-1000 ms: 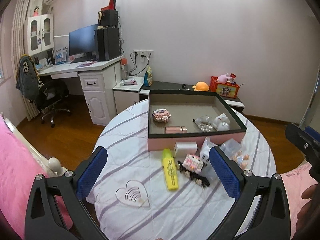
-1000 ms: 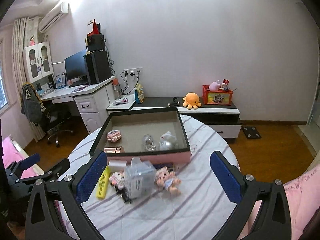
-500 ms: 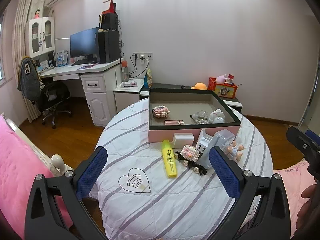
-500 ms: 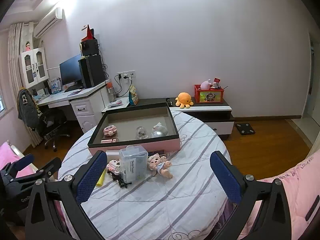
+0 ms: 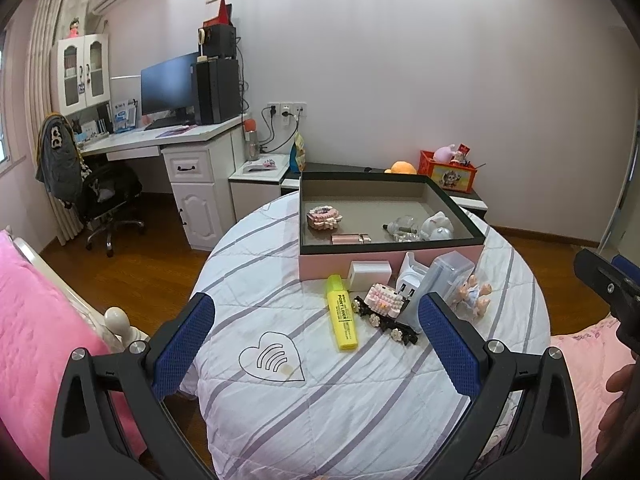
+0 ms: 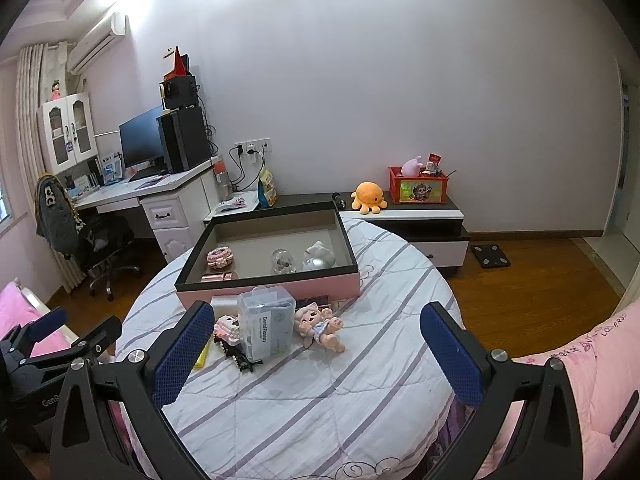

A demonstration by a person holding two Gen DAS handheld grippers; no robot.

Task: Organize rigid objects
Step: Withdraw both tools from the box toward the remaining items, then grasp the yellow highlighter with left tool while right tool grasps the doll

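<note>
A pink box with a black rim (image 5: 400,258) (image 6: 280,286) stands on the round striped table (image 5: 320,400). It holds a pink bracelet (image 5: 324,216), a rose-gold tube (image 5: 350,239), a glass piece (image 5: 402,226) and a white figure (image 5: 438,229). In front of the box lie a yellow highlighter (image 5: 342,314), a white charger (image 5: 370,274), a block toy (image 5: 384,300), a clear floss box (image 6: 266,326) and a small doll (image 6: 320,326). My left gripper (image 5: 316,340) and right gripper (image 6: 316,344) are open and empty, held back from the pile.
A heart-shaped mark (image 5: 272,358) is on the cloth near the left gripper. Pink bedding (image 5: 36,320) lies on both sides. A desk with a monitor (image 5: 172,92) and an office chair (image 5: 104,196) stand far left. A low cabinet (image 6: 412,220) carries toys behind the table.
Both grippers have pulled back and up from the table, so the box and the pile look smaller and farther. Nothing on the table has moved.
</note>
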